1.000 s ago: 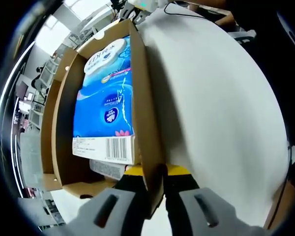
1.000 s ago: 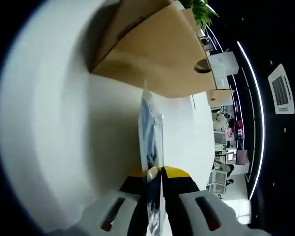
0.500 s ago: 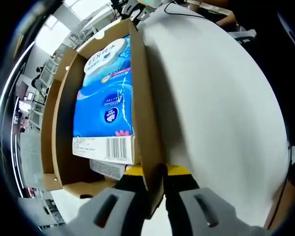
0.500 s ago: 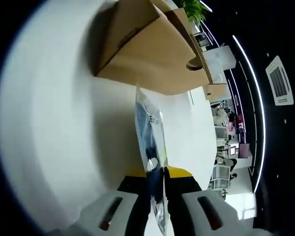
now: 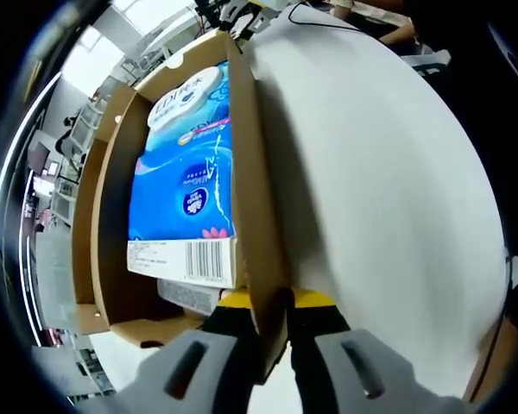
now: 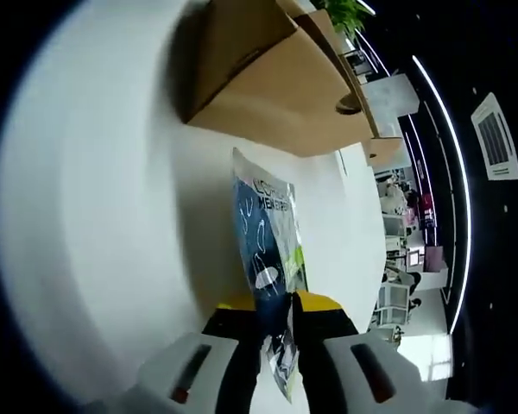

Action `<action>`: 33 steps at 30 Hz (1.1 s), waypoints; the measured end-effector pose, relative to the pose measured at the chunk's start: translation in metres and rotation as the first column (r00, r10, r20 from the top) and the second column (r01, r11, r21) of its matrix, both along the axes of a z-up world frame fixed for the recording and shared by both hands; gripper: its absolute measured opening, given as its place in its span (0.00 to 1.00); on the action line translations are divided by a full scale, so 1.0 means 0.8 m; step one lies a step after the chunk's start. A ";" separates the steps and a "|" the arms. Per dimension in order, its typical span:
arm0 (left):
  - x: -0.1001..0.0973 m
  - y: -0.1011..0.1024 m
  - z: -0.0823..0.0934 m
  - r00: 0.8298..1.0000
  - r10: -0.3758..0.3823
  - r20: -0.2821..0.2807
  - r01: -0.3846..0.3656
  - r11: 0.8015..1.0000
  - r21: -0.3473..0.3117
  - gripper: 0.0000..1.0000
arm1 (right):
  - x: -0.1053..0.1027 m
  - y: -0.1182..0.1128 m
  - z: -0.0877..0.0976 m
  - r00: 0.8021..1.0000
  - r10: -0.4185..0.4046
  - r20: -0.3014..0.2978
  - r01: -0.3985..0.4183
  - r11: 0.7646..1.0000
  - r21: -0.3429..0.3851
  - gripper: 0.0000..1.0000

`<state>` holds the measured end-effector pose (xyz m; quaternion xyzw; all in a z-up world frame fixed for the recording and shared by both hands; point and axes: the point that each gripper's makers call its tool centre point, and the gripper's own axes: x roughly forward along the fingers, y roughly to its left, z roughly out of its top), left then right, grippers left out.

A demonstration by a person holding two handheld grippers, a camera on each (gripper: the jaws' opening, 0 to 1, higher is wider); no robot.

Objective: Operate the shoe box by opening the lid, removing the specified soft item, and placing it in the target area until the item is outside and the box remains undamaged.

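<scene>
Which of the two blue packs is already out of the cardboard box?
The dark blue pouch, pinched in the right gripper over the white table. The light blue tissue pack lies in the shoe box.

Open-plan office: desks and chairs [image 6: 388,302], ceiling light strips [image 6: 456,172].

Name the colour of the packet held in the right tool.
Dark blue with white print and a green patch, the packet shows best in the right gripper view.

"MEN" on dark packet [image 6: 268,246]
</scene>
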<state>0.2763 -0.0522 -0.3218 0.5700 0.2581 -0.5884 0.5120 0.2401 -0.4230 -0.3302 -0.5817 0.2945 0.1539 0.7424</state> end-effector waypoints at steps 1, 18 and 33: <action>0.000 0.000 0.000 1.000 0.000 0.000 0.000 1.000 0.000 0.10 | -0.001 -0.001 -0.001 1.000 -0.002 -0.005 0.002 1.000 0.000 0.12; 0.000 -0.001 0.000 1.000 0.000 0.002 0.000 1.000 0.001 0.10 | -0.015 -0.006 -0.004 0.998 -0.033 -0.055 0.035 0.999 0.037 0.16; 0.000 -0.001 0.000 1.000 -0.002 0.003 0.002 1.000 0.002 0.10 | -0.036 -0.012 -0.005 0.978 -0.147 -0.150 0.182 0.948 0.260 0.22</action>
